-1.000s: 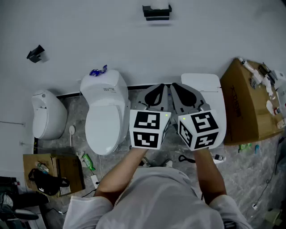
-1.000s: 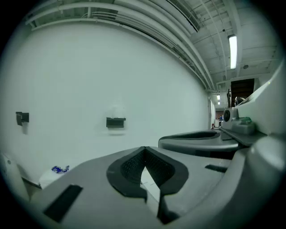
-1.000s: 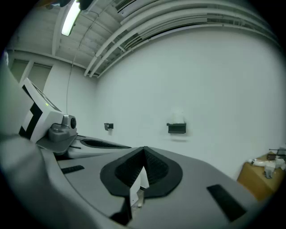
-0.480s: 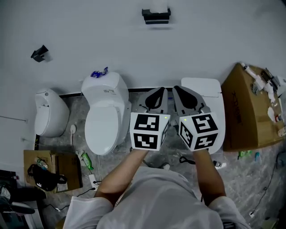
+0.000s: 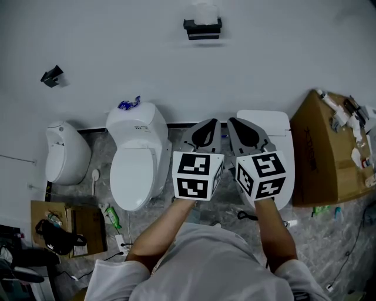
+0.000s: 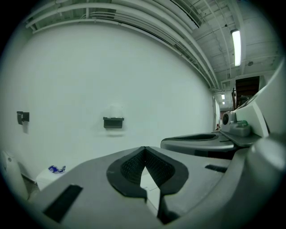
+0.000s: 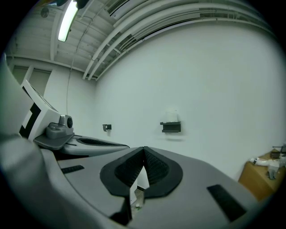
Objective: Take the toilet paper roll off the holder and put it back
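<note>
A white toilet paper roll (image 5: 204, 12) sits on a black wall holder (image 5: 202, 27) high on the white wall; both gripper views show the holder (image 6: 113, 122) (image 7: 171, 127) far ahead. My left gripper (image 5: 209, 126) and right gripper (image 5: 237, 125) are held side by side in front of my chest, well short of the wall. In each gripper view the jaws meet at their tips, and nothing is between them. The left gripper (image 6: 144, 150) and the right gripper (image 7: 144, 150) are both shut and empty.
Below the holder stand a white toilet (image 5: 138, 159), a smaller white fixture (image 5: 66, 159) at the left and another white toilet (image 5: 276, 138) behind my right gripper. A cardboard box (image 5: 326, 147) with clutter stands at the right. Boxes and a bag (image 5: 56, 229) lie on the floor at the left.
The view has shifted slightly, so the holder sits a little lower in the frame. Both grippers stay shut and side by side.
</note>
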A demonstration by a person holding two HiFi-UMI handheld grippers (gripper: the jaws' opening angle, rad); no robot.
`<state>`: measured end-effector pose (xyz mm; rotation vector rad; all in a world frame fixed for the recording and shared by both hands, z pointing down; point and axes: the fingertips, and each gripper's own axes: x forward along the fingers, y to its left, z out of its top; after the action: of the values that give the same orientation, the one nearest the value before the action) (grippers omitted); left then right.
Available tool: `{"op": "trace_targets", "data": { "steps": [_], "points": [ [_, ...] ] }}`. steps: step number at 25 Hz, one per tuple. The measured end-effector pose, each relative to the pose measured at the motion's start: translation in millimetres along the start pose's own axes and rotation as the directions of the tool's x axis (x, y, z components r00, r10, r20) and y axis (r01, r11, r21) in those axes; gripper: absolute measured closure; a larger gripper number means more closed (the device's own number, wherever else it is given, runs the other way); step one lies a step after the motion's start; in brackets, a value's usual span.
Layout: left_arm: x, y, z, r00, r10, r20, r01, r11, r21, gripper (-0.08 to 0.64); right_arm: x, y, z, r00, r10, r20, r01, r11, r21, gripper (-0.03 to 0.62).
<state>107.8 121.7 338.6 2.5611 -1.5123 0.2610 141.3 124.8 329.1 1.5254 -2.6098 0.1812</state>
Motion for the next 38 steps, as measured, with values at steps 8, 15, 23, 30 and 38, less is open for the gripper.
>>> {"op": "trace_targets", "data": {
  "steps": [8, 15, 23, 30, 38],
  "points": [
    [39, 33, 10, 1.0, -0.028, 0.006, 0.028, 1.0, -0.002, 0.557, 49, -12, 5, 1.0, -0.015, -0.013, 0.015, 1.0, -0.01, 0.591],
    [79, 86, 27, 0.997, -0.07, 0.012, 0.07, 0.997, -0.011, 0.557, 114, -18, 19, 0.998, -0.052, -0.022, 0.052, 0.999, -0.015, 0.591],
    [118, 148, 48, 0.992, -0.126, 0.012, 0.126, 0.992, -0.018, 0.557, 185, -17, 39, 0.995, -0.096, -0.032, 0.096, 0.995, -0.01, 0.591],
    [141, 191, 53, 0.988, -0.157, 0.005, 0.157, 0.987, -0.026, 0.557, 233, -17, 45, 0.991, -0.129, -0.042, 0.129, 0.992, -0.005, 0.589],
    [159, 223, 57, 0.983, -0.182, 0.007, 0.182, 0.983, -0.03, 0.557, 266, -23, 55, 0.984, -0.175, -0.025, 0.175, 0.985, -0.002, 0.59]
  ]
}}
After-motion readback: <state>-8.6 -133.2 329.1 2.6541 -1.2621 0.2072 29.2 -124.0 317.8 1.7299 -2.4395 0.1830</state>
